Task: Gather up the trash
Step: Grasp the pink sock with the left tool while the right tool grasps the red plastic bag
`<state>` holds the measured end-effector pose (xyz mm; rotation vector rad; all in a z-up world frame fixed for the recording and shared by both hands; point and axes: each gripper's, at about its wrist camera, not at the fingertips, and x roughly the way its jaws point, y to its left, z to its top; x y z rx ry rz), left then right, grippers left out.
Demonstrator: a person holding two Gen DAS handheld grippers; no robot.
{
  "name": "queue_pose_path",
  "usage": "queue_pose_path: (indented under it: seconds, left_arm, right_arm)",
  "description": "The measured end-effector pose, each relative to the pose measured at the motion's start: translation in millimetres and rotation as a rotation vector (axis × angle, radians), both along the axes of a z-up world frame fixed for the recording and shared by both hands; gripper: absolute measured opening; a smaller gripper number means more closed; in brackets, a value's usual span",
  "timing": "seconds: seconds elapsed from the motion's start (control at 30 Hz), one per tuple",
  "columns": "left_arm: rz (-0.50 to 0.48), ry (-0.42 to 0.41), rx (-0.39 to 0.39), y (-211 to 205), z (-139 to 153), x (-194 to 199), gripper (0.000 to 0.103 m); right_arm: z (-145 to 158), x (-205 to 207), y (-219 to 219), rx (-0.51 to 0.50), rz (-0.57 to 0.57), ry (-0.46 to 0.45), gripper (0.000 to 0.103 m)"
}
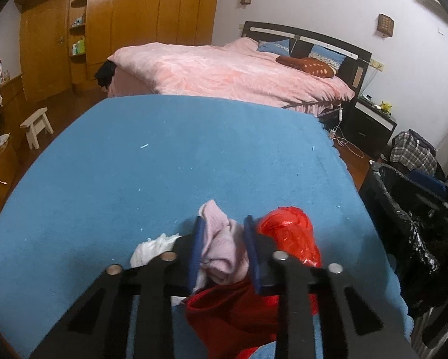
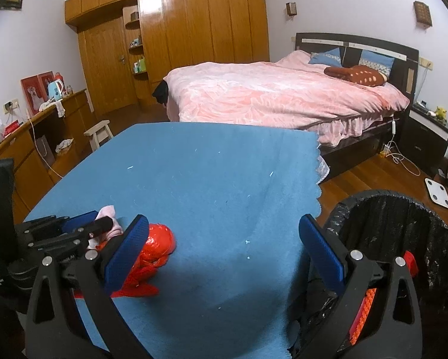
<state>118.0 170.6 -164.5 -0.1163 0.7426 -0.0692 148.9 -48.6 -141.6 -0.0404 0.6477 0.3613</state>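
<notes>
Beyond the blue cloth [image 2: 212,179]: pink-quilted bed [image 2: 277,95], wooden wardrobe [image 2: 194,30], small white stool [image 2: 99,133], black nightstand [image 2: 427,131], white scale [image 2: 437,193] on floor.

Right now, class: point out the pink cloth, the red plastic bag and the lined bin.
pink cloth [image 1: 221,248], left wrist view, middle fold.
red plastic bag [image 2: 159,239], right wrist view, crumpled top.
lined bin [image 2: 382,221], right wrist view, inner liner wall.

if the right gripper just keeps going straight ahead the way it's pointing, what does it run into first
Probably nothing close. The right gripper is open over bare blue cloth, with the red plastic bag off by its left finger and the black-lined trash bin to the right. Straight on, the pink bed lies beyond; depth is unclear.
</notes>
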Motion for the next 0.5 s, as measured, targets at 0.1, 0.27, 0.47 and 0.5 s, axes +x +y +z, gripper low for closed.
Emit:
queue_pose_path:
  seconds: [0.1, 0.27, 0.47, 0.5]
  left_arm:
    - [-0.010, -0.013, -0.010, -1, 6, -2, 0.013]
    - [-0.006, -0.044, -0.019, 2, 18, -6, 0.010]
    - [-0.017, 0.003, -0.034, 4, 9, -1, 0.017]
    - [-0.019, 0.007, -0.036, 3, 9, 0, 0.022]
  right_arm:
    - [0, 1, 1, 0.001, 0.006, 0.001, 0.098]
    - [1, 0, 2, 0.007, 0.014, -0.001, 0.098]
    - [-3, 1, 2, 0.000, 0.021, 0.007, 0.098]
    - [-3, 2, 2, 0.000, 0.020, 0.007, 0.098]
